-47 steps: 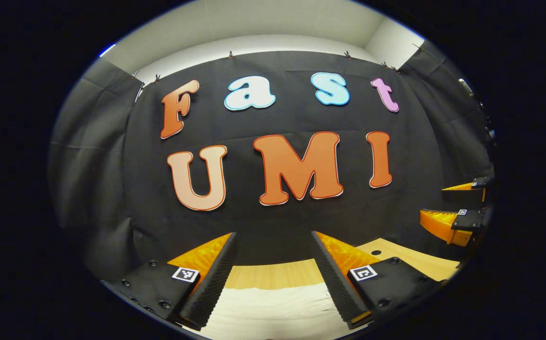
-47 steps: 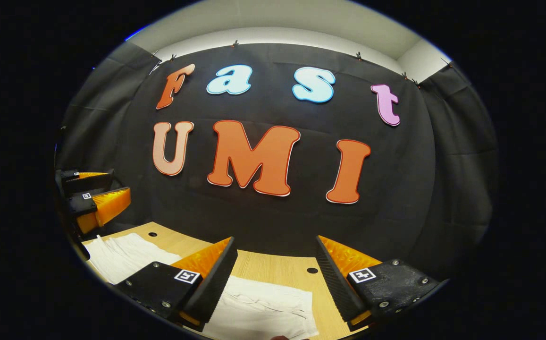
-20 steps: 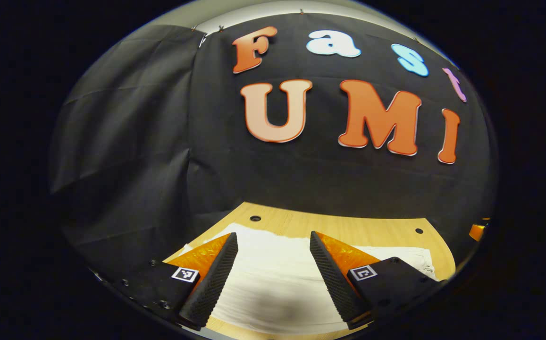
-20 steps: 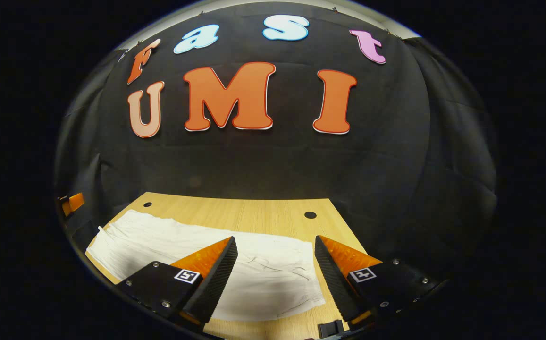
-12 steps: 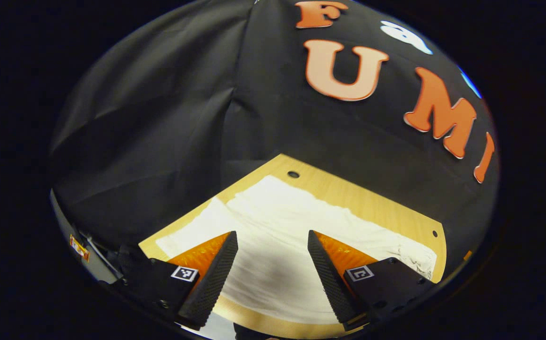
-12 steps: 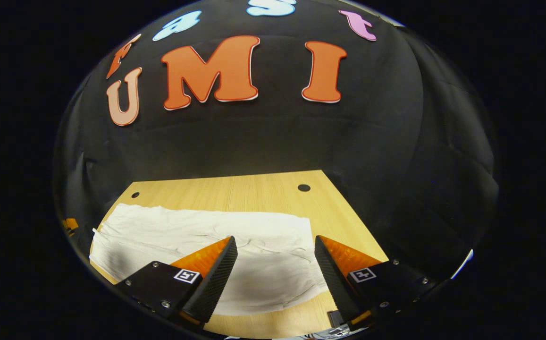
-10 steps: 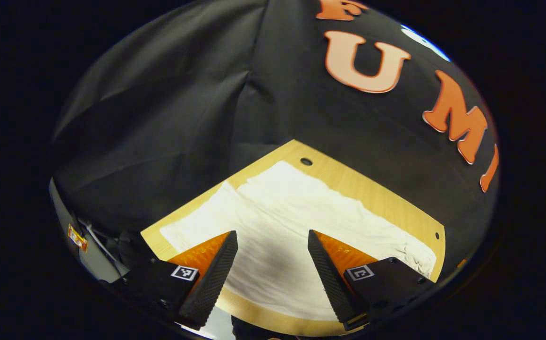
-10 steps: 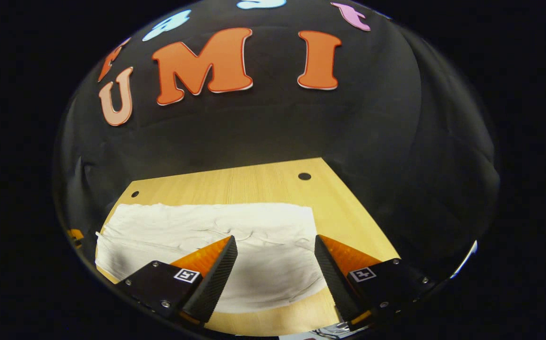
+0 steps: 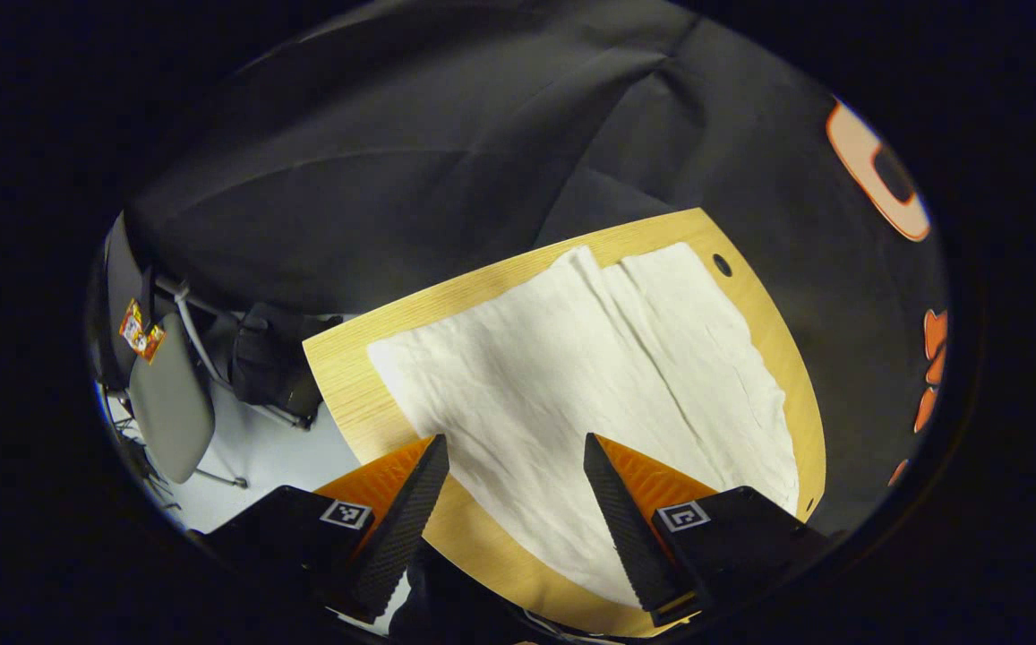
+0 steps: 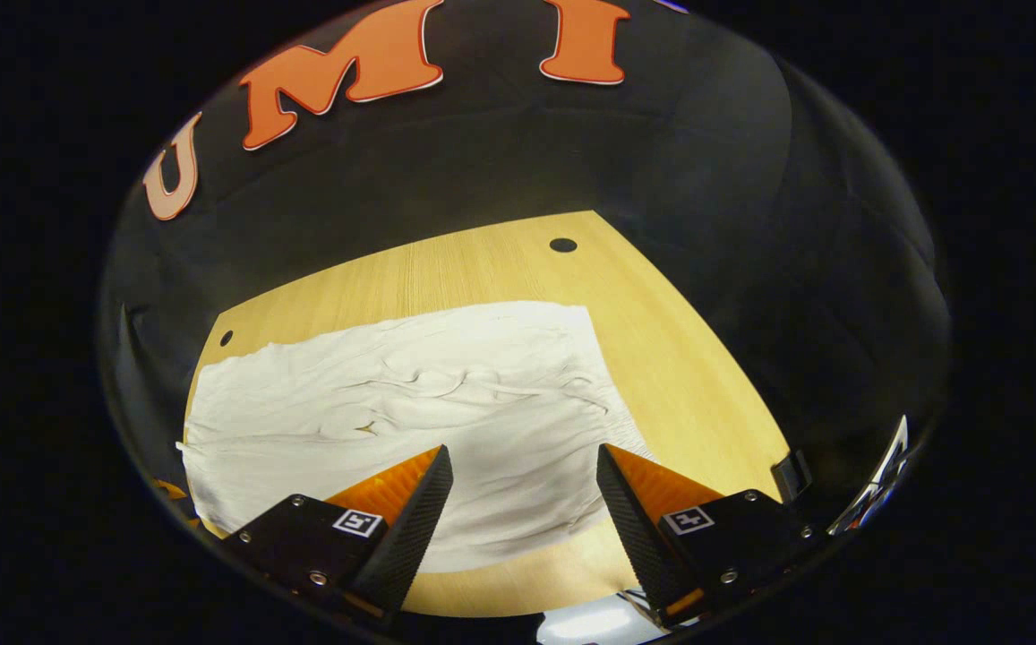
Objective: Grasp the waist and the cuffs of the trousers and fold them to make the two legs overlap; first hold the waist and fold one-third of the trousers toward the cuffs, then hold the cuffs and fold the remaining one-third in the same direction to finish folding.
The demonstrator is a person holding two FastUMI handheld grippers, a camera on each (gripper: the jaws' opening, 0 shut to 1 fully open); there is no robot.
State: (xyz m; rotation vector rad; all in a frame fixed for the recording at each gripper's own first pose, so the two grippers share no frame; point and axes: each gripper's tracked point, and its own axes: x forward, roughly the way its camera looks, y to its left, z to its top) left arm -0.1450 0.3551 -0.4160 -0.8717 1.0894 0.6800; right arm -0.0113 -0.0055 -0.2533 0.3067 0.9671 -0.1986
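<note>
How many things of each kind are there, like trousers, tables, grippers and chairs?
White trousers: 1
Wooden table: 1
Grippers: 2, the left gripper and the right gripper
Grey chair: 1
Total: 5

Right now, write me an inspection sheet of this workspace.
Surface: light wooden table with round holes near its far edge.
Job's things: white trousers spread flat and wrinkled, both legs side by side, not yet folded.
Clutter: nothing seen on the table.
Grippers: left gripper open above the trousers' near edge; right gripper open above the trousers, neither touching cloth.
Cables: thin lines by the chair, too small to tell.
Surroundings: black cloth wall; grey chair on the floor beside the table.
</note>
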